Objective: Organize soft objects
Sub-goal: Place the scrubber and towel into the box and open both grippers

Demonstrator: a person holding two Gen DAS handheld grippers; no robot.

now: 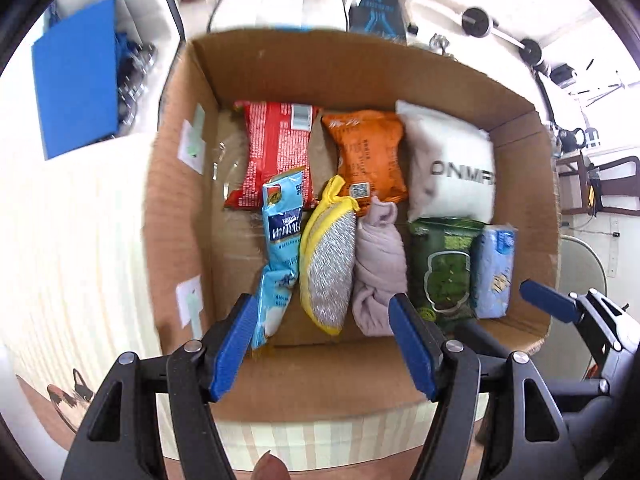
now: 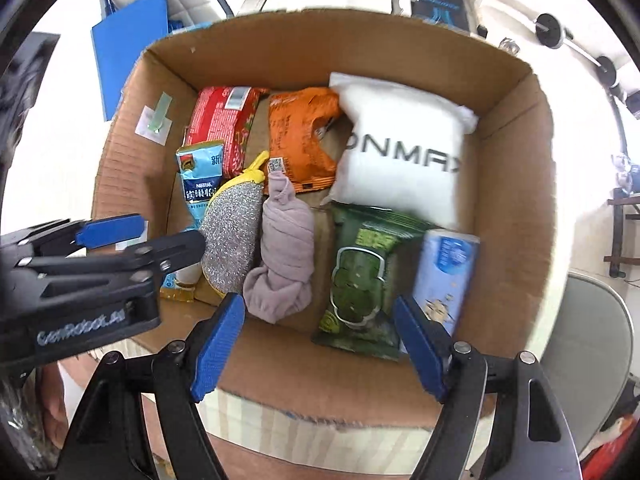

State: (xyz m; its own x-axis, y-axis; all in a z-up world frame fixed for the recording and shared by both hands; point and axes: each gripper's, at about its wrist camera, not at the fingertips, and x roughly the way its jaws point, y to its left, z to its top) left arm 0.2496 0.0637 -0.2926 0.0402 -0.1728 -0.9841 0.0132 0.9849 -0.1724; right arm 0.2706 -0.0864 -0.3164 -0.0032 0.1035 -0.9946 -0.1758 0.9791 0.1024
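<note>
Inside the cardboard box (image 1: 280, 68), nine soft items lay packed in two rows.

Far row, left wrist view, from 11 toward 1 o'clock: red snack bag (image 1: 276, 148), orange packet (image 1: 366, 152), white pillow pouch (image 1: 452, 168) with dark lettering.

Near row, from 8 toward 4 o'clock: light blue sachet (image 1: 280, 248), overlapping the red bag's lower edge; silver scrubber with yellow trim (image 1: 330, 260); knotted mauve cloth (image 1: 378, 264); green wipes pack (image 1: 444, 268); pale blue tissue pack (image 1: 496, 268), standing against the box wall. Neighbours touched or nearly so.

Your left gripper (image 1: 324, 346) pointed down over the near edge at 6 o'clock, blue pads spread about half wide, nothing between them or pressed.

Your right gripper (image 2: 320, 346) likewise hung over the near edge, pads well apart, holding nothing; green pack and tissue pack sat just beyond its right pad.

Box rested on a striped surface (image 1: 80, 248).
</note>
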